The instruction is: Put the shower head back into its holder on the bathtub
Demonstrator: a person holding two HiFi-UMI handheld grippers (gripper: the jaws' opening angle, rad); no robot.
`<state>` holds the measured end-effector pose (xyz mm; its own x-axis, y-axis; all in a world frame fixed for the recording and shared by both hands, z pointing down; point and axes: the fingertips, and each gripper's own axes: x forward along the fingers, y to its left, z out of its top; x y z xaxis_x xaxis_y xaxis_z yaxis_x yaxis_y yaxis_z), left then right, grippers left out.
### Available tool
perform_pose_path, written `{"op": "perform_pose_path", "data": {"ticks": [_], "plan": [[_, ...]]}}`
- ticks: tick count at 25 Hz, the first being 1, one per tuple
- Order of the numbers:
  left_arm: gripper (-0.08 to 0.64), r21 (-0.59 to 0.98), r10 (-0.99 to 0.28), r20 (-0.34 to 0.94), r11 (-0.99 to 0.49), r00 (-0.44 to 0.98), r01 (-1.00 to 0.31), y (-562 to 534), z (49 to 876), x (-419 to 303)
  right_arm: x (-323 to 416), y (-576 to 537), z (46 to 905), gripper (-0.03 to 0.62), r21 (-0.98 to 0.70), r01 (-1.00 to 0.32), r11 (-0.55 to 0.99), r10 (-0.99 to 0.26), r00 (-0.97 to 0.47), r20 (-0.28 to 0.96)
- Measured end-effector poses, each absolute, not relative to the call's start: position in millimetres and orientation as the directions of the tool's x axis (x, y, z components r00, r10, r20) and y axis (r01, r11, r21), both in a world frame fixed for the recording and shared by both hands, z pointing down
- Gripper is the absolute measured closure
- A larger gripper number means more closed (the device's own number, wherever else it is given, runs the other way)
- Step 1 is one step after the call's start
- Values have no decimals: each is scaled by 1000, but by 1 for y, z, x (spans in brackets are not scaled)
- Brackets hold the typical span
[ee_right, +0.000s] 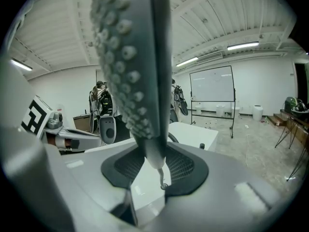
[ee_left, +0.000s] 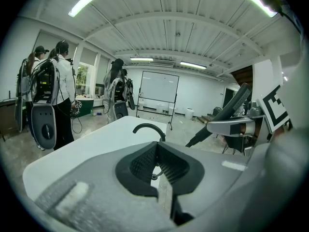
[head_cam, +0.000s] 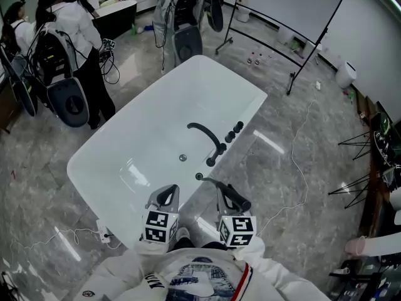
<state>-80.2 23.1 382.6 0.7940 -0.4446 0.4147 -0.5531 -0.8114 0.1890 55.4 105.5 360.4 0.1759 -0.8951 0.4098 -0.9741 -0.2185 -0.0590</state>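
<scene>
A white bathtub fills the middle of the head view, with a black arched faucet and black knobs on its right rim. A small black holder sits on that rim near me. My right gripper is shut on the black shower head, just beside the holder above the tub's near corner. In the right gripper view the shower head rises from the jaws, nozzles facing left. My left gripper hovers over the near rim, shut and empty.
People with backpack rigs stand at the far left beside a dark tub. A rolling whiteboard stands behind the tub. A white cable trails over the marble floor at right, near tripod legs.
</scene>
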Motion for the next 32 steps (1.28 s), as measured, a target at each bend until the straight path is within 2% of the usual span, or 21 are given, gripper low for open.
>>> {"op": "perform_pose_path", "data": {"ticks": [9,17,32], "plan": [[557,194,-431,420,-817,799,-543,19,385,-74,67,95,355,454,-62,-970,-234,-899,192,393],[557,181,-456,430,-802,779,-570,2,383,-62,80,73,359,454,-83,-977,-194,-907,147,394],[558,173,-553,478,-703,683,-690,-33,391,-25,107,13,371,454,-123,-992,29,-901,-80,426]]}}
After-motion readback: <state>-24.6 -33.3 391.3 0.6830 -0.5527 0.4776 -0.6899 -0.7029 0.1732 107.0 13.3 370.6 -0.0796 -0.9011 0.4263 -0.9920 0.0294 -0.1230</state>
